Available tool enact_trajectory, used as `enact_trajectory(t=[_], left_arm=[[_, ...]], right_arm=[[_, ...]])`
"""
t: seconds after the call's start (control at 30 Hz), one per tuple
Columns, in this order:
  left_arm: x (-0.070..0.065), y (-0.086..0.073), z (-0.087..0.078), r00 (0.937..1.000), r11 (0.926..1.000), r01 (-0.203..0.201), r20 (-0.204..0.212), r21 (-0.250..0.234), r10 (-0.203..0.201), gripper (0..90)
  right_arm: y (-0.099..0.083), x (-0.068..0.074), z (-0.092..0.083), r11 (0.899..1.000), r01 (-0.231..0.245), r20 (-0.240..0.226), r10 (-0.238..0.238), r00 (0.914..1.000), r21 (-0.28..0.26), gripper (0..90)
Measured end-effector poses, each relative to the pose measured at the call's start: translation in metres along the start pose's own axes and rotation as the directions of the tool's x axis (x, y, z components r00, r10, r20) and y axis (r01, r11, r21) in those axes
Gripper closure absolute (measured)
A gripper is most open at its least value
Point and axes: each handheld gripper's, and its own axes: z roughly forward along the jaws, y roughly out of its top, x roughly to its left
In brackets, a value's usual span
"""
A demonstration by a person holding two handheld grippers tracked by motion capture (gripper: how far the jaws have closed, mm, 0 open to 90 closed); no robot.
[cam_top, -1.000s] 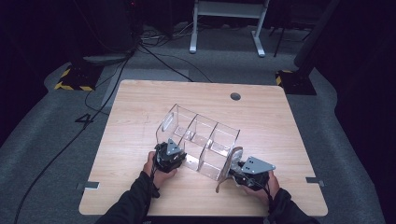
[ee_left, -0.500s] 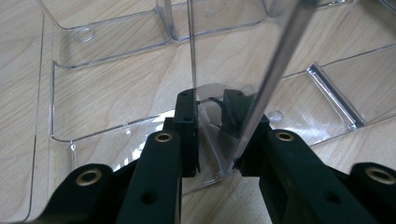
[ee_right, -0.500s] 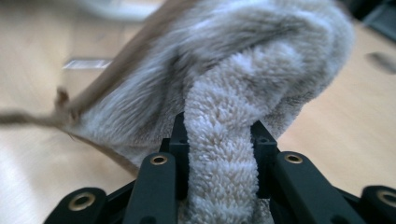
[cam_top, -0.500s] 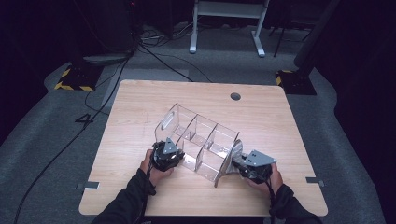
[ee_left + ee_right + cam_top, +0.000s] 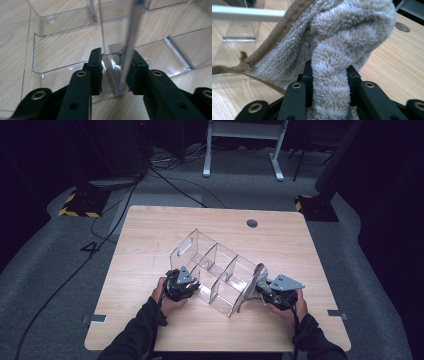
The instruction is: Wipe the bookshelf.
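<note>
Hidden and cut off

The towel runs off the top edge and hides most of the clear organizer behind it.

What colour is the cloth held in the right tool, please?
Beige cloth with a darker brown edge, best seen in the right gripper view.

The gripper pinches a fluffy beige towel above the wooden table.

I see a pale wood-grain worktop standing on grey carpeted floor. A clear plastic divided organiser rests on the worktop just toward six o'clock of its centre. A round cable hole sits toward one o'clock.
</note>
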Motion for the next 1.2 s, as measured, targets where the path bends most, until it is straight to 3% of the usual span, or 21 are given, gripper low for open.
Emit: enact_trajectory(t=[0.1, 0.2, 0.27, 0.3, 0.4, 0.43, 0.47, 0.5, 0.6, 0.67, 0.73, 0.83, 0.87, 0.97, 1.1, 1.2], left_arm=[[-0.010, 0.000, -0.023, 0.9980, 0.9991, -0.039, -0.051, -0.015, 0.039, 65.1], [-0.016, -0.003, -0.034, 0.9980, 0.9993, -0.034, -0.054, -0.019, 0.033, 62.2], [-0.028, -0.003, -0.046, 0.9948, 0.9970, -0.076, -0.070, -0.018, 0.074, 58.2], [-0.032, -0.002, -0.049, 0.9963, 0.9968, -0.074, -0.047, -0.030, 0.072, 59.9], [-0.040, -0.001, -0.051, 0.9960, 0.9963, -0.081, -0.042, -0.030, 0.079, 54.6], [-0.046, -0.001, -0.050, 0.9965, 0.9956, -0.084, -0.008, -0.042, 0.083, 53.2], [-0.046, -0.001, -0.050, 0.9965, 0.9956, -0.084, -0.008, -0.042, 0.083, 51.6], [-0.050, 0.001, -0.048, 0.9955, 0.9947, -0.095, -0.007, -0.040, 0.095, 51.6], [-0.057, 0.007, -0.038, 0.9964, 0.9959, -0.068, 0.046, -0.059, 0.071, 46.4], [-0.064, 0.011, -0.029, 0.9931, 0.9946, -0.083, 0.077, -0.061, 0.088, 44.4], [-0.069, 0.015, -0.022, 0.9888, 0.9919, -0.092, 0.110, -0.088, 0.101, 49.0], [-0.070, 0.019, -0.016, 0.9907, 0.9909, -0.094, 0.089, -0.096, 0.103, 60.3], [-0.065, 0.020, -0.013, 0.9920, 0.9924, -0.068, 0.099, -0.102, 0.078, 64.3], [-0.057, 0.021, -0.012, 0.9922, 0.9939, -0.052, 0.108, -0.097, 0.062, 77.4], [-0.052, 0.022, -0.012, 0.9896, 0.9945, -0.061, 0.125, -0.086, 0.071, 77.4], [-0.049, 0.022, -0.013, 0.9891, 0.9948, -0.071, 0.124, -0.073, 0.079, 77.4]], right_arm=[[-0.001, -0.004, -0.005, 1.000, -0.014, 0.014, 0.014, 0.9998, -0.001, 70.0], [-0.003, -0.007, -0.006, 1.000, -0.022, 0.022, 0.022, 0.9995, -0.001, 69.9], [-0.002, -0.010, -0.007, 0.999, -0.031, 0.041, 0.032, 0.9986, -0.011, 69.5], [-0.002, -0.010, -0.007, 0.999, -0.034, 0.046, 0.035, 0.9984, -0.014, 69.4], [-0.001, -0.011, -0.006, 0.999, -0.037, 0.053, 0.038, 0.9979, -0.019, 68.9], [0.001, -0.011, -0.005, 0.999, -0.037, 0.064, 0.039, 0.9972, -0.022, 68.8], [0.001, -0.011, -0.005, 0.999, -0.037, 0.064, 0.039, 0.9972, -0.022, 68.8], [0.001, -0.012, -0.005, 0.999, -0.036, 0.067, 0.037, 0.9970, -0.027, 68.8], [0.006, -0.013, -0.008, 0.998, -0.032, 0.057, 0.035, 0.9978, -0.060, 68.9], [0.010, -0.013, -0.009, 0.997, -0.032, 0.055, 0.036, 0.9978, -0.069, 68.8], [0.010, -0.013, -0.006, 0.998, -0.030, 0.046, 0.032, 0.9984, -0.061, 68.5], [0.010, -0.015, 0.000, 0.998, -0.040, 0.038, 0.042, 0.9984, -0.045, 67.9], [0.011, -0.017, 0.003, 0.998, -0.038, 0.033, 0.039, 0.9987, -0.041, 67.7], [0.010, -0.024, 0.009, 0.998, -0.035, 0.008, 0.036, 0.9993, -0.048, 67.8], [0.009, -0.031, 0.012, 0.998, -0.020, -0.097, 0.014, 0.9952, -0.057, 68.1], [0.010, -0.027, 0.011, 0.998, 0.024, -0.132, -0.031, 0.9907, -0.059, 68.4]])
